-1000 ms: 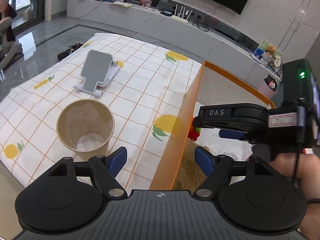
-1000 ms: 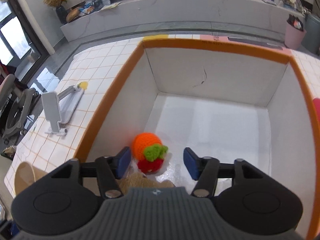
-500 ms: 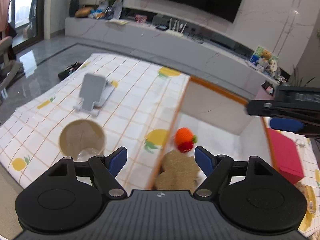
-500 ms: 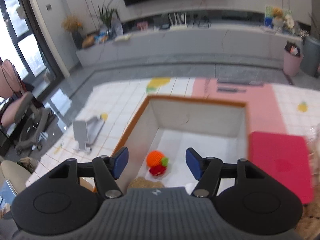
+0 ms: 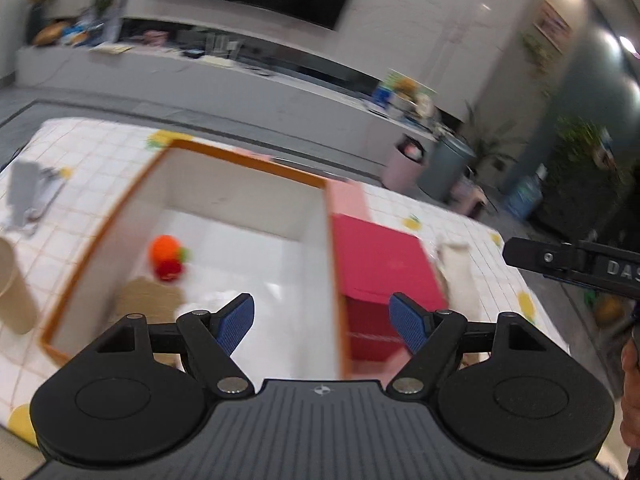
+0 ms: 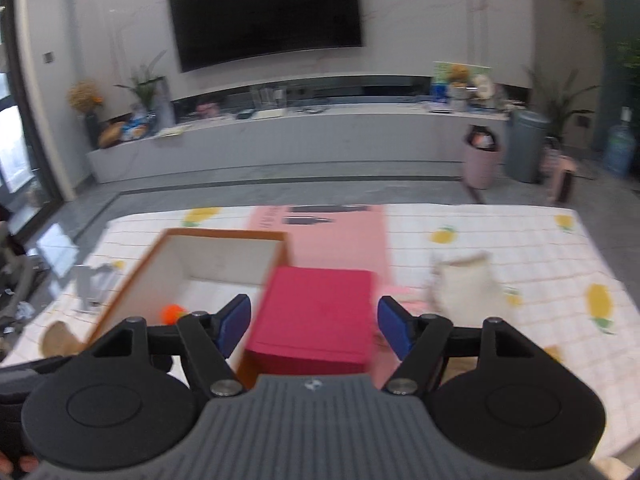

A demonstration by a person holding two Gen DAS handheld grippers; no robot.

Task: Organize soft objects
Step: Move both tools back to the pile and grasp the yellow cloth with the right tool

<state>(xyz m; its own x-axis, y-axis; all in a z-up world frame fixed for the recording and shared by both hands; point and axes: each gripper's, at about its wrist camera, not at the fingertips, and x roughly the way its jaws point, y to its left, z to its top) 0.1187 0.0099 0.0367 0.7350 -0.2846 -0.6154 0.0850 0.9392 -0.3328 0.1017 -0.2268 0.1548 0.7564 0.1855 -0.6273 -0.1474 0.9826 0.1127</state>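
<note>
An orange-rimmed white box (image 5: 248, 162) (image 6: 224, 234) stands on the chequered cloth. Inside it lie an orange and red knitted toy (image 5: 166, 254) (image 6: 173, 313) and a tan fluffy toy (image 5: 150, 300). A cream soft object (image 6: 466, 286) (image 5: 458, 270) lies on the cloth right of a red box (image 6: 318, 314) (image 5: 380, 256). My left gripper (image 5: 322, 322) hangs open above the white box's right wall, nothing between its fingers. My right gripper (image 6: 314, 326) is high over the red box, its jaws opening and empty. Its arm shows in the left wrist view (image 5: 572, 266).
A paper cup (image 5: 10, 286) (image 6: 60, 340) and a grey phone stand (image 5: 26, 192) (image 6: 90, 284) sit left of the white box. A pink flat sheet (image 6: 320, 232) lies behind the red box. A person's hand (image 5: 630, 392) is at the right edge.
Both grippers have risen and swung right, away from the box. The right gripper pulled up out of the box and its jaws widened. The toys stay in the box.
</note>
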